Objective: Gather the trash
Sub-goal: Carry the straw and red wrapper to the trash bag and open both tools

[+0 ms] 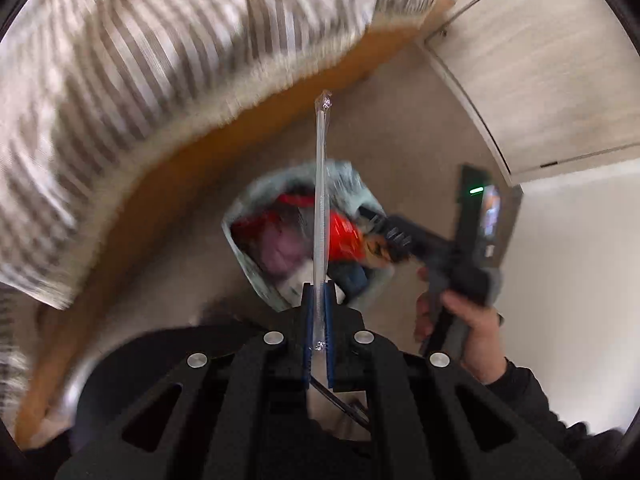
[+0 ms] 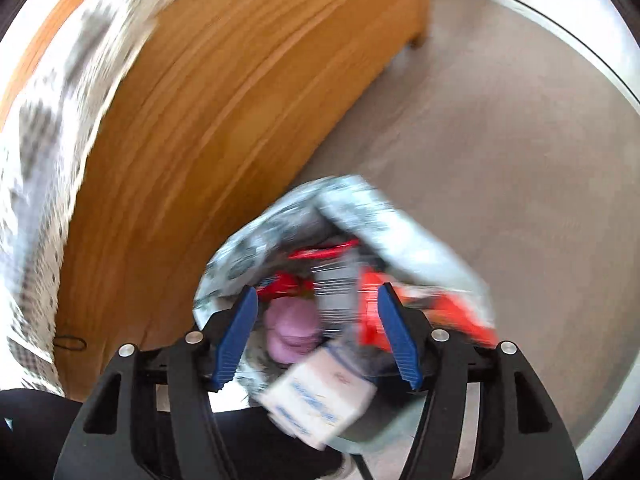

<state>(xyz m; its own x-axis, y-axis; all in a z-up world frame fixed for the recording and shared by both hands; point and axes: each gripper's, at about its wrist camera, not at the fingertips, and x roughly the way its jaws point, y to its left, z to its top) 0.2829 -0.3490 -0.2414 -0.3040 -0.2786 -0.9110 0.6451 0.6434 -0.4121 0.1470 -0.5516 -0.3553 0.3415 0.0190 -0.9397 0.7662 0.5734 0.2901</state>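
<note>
A beige carpeted floor carries everything. Just ahead of both tools, below their tips, a pale printed trash bag sits open on it, filled with red wrappers. A wooden bed frame stands on the floor beyond and left of the bag.

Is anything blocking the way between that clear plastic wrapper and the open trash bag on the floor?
Nothing visible. The left tool holds the clear wrapper right above the open bag. The right tool, jaws apart, is at the bag's mouth, off to one side.
</note>
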